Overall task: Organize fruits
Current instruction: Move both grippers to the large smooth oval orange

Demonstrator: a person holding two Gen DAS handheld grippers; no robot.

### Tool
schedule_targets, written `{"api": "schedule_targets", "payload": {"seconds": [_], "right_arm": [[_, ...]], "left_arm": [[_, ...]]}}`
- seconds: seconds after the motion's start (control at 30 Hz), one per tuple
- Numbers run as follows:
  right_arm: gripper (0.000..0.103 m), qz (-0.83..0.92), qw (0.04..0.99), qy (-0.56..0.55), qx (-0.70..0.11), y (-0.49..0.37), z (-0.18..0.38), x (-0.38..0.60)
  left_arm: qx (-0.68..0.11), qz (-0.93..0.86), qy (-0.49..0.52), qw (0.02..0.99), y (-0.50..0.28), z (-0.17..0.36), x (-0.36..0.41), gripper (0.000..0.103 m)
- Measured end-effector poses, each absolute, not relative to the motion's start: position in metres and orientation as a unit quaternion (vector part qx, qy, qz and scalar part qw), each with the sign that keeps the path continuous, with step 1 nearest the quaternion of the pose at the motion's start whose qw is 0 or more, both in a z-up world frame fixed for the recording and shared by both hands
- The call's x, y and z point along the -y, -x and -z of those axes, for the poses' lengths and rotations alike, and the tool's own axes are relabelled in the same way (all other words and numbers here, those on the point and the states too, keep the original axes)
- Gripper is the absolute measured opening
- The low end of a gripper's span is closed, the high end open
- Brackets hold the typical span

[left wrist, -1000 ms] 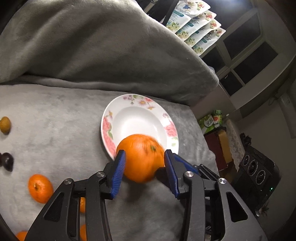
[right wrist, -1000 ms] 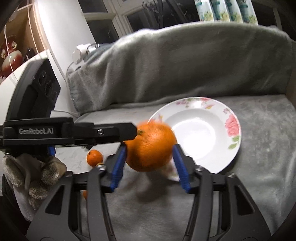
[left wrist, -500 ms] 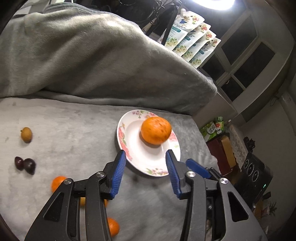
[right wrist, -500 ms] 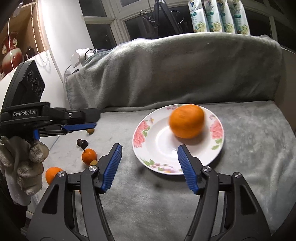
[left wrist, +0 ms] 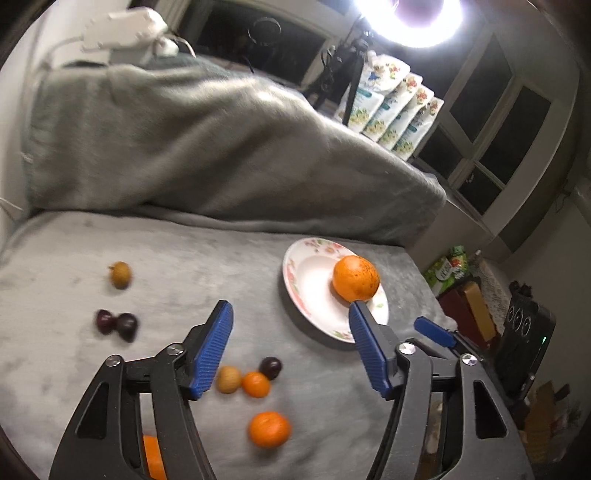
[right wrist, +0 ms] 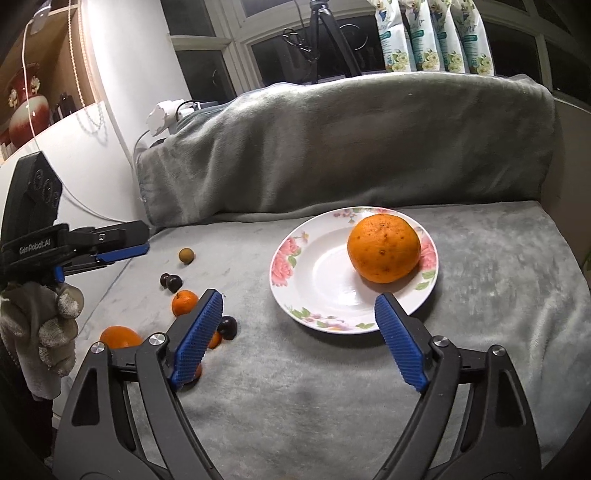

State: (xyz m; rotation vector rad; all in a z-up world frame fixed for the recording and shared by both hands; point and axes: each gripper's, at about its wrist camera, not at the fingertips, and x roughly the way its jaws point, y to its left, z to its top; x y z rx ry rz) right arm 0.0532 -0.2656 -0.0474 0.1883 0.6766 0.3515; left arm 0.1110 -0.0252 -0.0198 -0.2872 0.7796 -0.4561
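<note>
I saw the large orange [right wrist: 384, 248] sitting on the floral plate [right wrist: 317, 295], toward the plate's far right side and touching its white bowl. The plate itself lay on the grey blanket [right wrist: 480, 295] that covered the seat and ran up over the backrest. My right gripper [right wrist: 299, 332] hovered just short of the plate's near rim; its blue pads [right wrist: 400, 341] stood wide apart and were opening further, with nothing between them but blanket and the plate's edge. My left gripper [left wrist: 290, 343] was off to the plate's left, also spread and opening, gripping nothing; in its own view one pad [left wrist: 369, 350] overlapped the plate's near edge, though I could not tell whether it touched.

From the right wrist I could see the left gripper's fingers [right wrist: 118, 251] held by a hand in a knit glove [right wrist: 40, 325] at the far left. Left of the plate, loose fruit lay scattered on the blanket: a small brown fruit [right wrist: 185, 255] farthest back, a pair of dark plums [right wrist: 170, 281] touching each other, a small tangerine [right wrist: 184, 302], another dark plum [right wrist: 227, 326] and a second tangerine [right wrist: 120, 336]. Four flowered pouches [right wrist: 428, 33] stood on the windowsill behind the backrest.
</note>
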Motion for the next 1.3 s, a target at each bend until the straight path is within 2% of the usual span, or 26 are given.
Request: {"api": "schedule_targets", "payload": {"seconds": [0.23, 0.6, 1.3], "right_arm": [[0.087, -0.187, 0.92, -0.092, -0.331, -0.056, 0.046, 0.253], [0.087, -0.247, 0.902, -0.062, -0.35, -0.057, 0.048, 0.203], [0.087, -0.377, 0.827, -0.03, -0.416, -0.063, 0.067, 0.112]], "left_arm": [[-0.347, 0.165, 0.132, 0.914, -0.081, 0.02, -0.013, 0.068], [-0.366, 0.099, 0.14, 0.915, -0.031, 0.047, -0.058, 0.07], [-0.401, 0.084, 0.158, 0.898, 0.01, 0.096, -0.058, 0.071]]}}
